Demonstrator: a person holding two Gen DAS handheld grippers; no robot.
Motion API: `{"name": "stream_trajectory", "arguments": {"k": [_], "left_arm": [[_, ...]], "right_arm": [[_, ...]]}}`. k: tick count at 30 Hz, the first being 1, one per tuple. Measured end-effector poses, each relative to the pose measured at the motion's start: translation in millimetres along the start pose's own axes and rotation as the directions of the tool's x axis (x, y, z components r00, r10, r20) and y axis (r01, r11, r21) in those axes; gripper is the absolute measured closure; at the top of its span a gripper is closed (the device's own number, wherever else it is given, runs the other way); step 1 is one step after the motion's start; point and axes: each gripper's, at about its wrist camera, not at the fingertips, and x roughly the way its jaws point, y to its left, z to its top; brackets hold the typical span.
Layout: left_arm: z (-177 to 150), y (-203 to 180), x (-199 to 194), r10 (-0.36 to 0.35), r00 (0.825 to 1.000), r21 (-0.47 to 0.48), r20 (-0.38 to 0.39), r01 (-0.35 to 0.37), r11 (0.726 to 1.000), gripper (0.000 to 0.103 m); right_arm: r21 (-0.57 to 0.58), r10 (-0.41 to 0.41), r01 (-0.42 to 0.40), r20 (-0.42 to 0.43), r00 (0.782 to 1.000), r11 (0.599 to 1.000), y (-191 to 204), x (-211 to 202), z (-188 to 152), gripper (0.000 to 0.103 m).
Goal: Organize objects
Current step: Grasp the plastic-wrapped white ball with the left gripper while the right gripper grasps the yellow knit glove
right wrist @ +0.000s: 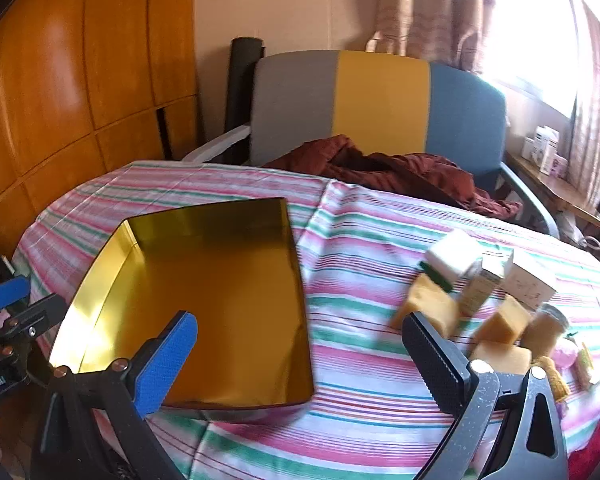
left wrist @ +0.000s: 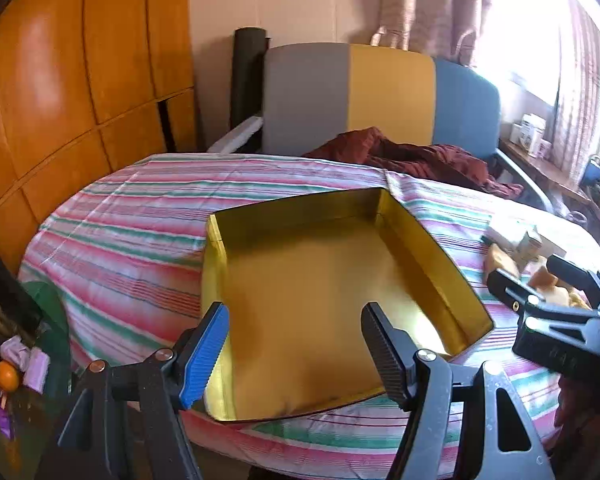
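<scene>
- The left gripper (left wrist: 296, 348) hangs with its jaws spread wide and nothing between them, one blue pad (left wrist: 204, 356) and one black, poised over the near end of the gold tray (left wrist: 428, 256).
- The right gripper (right wrist: 300, 364) also has its jaws wide apart and holds nothing; it hovers over the striped cloth just right of the tray (right wrist: 100, 280), level with the tray's near end.
- The gold tray, a shallow rectangular box with mirror-bright walls, sits bare on the striped tablecloth (left wrist: 132, 232), toward the table's near edge.
- Right of the tray and well apart from it, a cluster waits on the cloth: tan sponge-like blocks (right wrist: 432, 304), a white block with a green base (right wrist: 452, 258), a small green-and-white carton (right wrist: 484, 284), a white box (right wrist: 530, 282) and a small jar (right wrist: 546, 328). The view there is blurred, so finer detail cannot be told.
- In the left wrist view the right gripper (left wrist: 540, 284) shows at the tray's right, in front of that cluster.
- Beyond the tray, a dark red cloth (left wrist: 416, 156) lies crumpled at the table's far edge.
- Behind it stands a chair (left wrist: 392, 96) with grey, yellow and blue back panels.
</scene>
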Motion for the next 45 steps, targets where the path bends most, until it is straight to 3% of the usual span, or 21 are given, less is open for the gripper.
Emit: {"name": "stream_trajectory", "arguments": {"k": [9,12,17,20,24,27,30,33,36,38,41,45], "left_arm": [[7.7,-23.4,7.0,-0.104,0.995,0.048,-0.007,0.105,0.993,0.024],[10.0,-34.1,10.7,-0.150,0.988,0.077,-0.033,0.152,0.985,0.022],[14.5,-68.2,16.0,-0.252,0.964,0.157,-0.090,0.264,0.952,0.022],[17.7,-95.2,17.0,-0.319,0.939,0.217,-0.128,0.340,0.915,0.022],[18.4,-142.3,20.6,-0.418,0.883,0.297,-0.215,0.467,0.833,0.023],[13.3,-186.7,22.4,-0.507,0.810,0.366,-0.295,0.586,0.722,0.023],[2.3,-219.5,24.5,-0.554,0.742,0.392,-0.379,0.670,0.630,0.024],[-12.7,-253.7,35.0,-0.554,0.694,0.398,-0.460,0.719,0.570,0.026],[-21.9,-277.2,46.5,-0.542,0.668,0.387,-0.510,0.740,0.549,0.028],[-27.3,-288.5,53.5,-0.535,0.664,0.382,-0.522,0.743,0.549,0.030],[-34.4,-307.3,66.5,-0.513,0.663,0.376,-0.545,0.740,0.558,0.036],[-40.8,-325.9,75.6,-0.480,0.682,0.393,-0.551,0.720,0.572,0.046]], "right_arm": [[0.131,-0.121,0.122,-0.011,0.993,0.984,-81.7,-19.7,-2.9,0.000],[0.197,-0.182,0.183,-0.026,0.983,0.963,-124.1,-31.7,-5.9,0.000],[0.331,-0.268,0.278,-0.077,0.960,0.902,-201.9,-54.0,-15.5,0.000],[0.398,-0.287,0.311,-0.119,0.950,0.863,-241.3,-64.6,-26.8,0.000],[0.455,-0.262,0.317,-0.181,0.948,0.832,-281.2,-65.8,-41.6,0.000],[0.473,-0.232,0.302,-0.202,0.951,0.827,-297.4,-61.6,-51.8,0.000],[0.513,-0.195,0.273,-0.202,0.960,0.814,-311.1,-56.4,-63.8,0.000],[0.568,-0.159,0.249,-0.203,0.966,0.784,-321.8,-52.1,-74.2,0.000],[0.603,-0.115,0.214,-0.199,0.973,0.768,-328.1,-49.3,-77.9,0.000],[0.614,-0.094,0.193,-0.190,0.977,0.766,-328.3,-49.2,-77.1,0.000],[0.621,-0.045,0.155,-0.190,0.981,0.768,-326.3,-45.6,-77.3,0.000],[0.616,-0.011,0.126,-0.187,0.982,0.777,-320.9,-41.8,-75.2,0.000]]}}
